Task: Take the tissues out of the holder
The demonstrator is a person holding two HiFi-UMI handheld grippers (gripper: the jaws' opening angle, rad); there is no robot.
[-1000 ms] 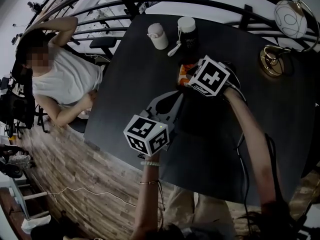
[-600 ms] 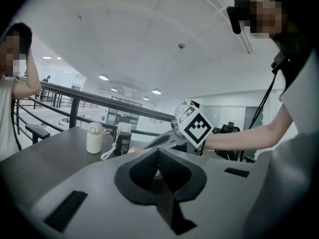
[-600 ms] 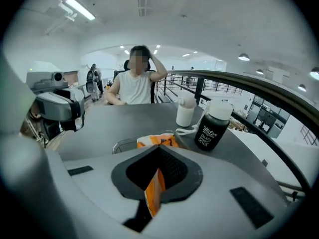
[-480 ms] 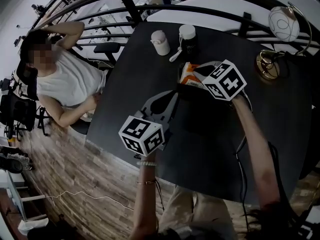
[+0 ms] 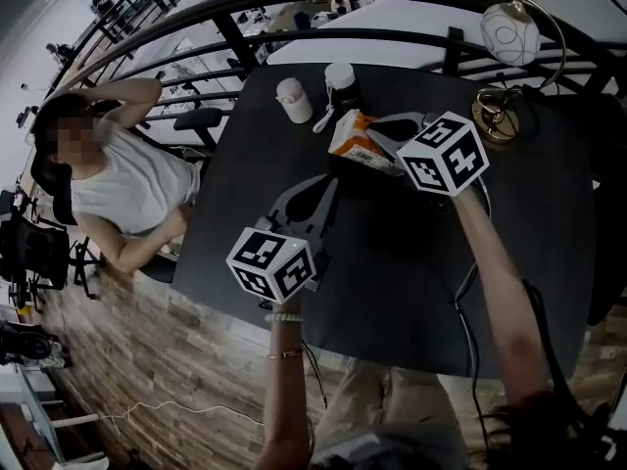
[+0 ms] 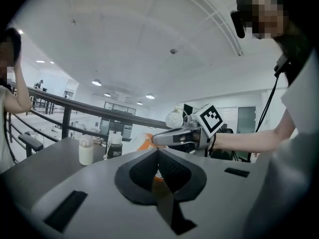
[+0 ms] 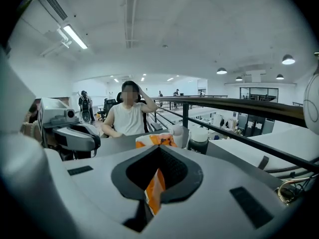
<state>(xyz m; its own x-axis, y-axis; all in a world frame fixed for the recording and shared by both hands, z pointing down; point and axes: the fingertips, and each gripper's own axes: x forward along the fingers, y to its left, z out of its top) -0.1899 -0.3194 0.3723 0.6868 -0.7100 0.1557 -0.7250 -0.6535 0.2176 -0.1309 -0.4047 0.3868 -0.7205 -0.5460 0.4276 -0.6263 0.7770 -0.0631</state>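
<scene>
Shows the orange-and-white soft tissue pack (image 5: 355, 145) pinched between the closed fingers of the right gripper (image 5: 380, 143), upper centre of the head view, and held clear above the dark matte surface (image 5: 245, 174). Against the frames of a second ago, places pack and right gripper higher and further toward the top of the frame, with far more of the pack exposed than the corner showing then. Reads therefore as extraction essentially accomplished, leaving only carrying off and setting down. Finds the left gripper (image 5: 323, 189), lower centre, slightly raised as well, fingers pressed together with nothing identifiable between them. Cannot separate the holder from the equally dark surface. Records along the far edge a small white bottle (image 5: 292, 99), a black bottle with a white cap (image 5: 341, 84) and, upper right, a white globe lamp on a brass stand (image 5: 509, 29). Notes beyond these a black metal railing (image 5: 294, 39), a seated person in a white sleeveless top (image 5: 127, 184) at left, and a plank-patterned floor (image 5: 147, 360) below.
</scene>
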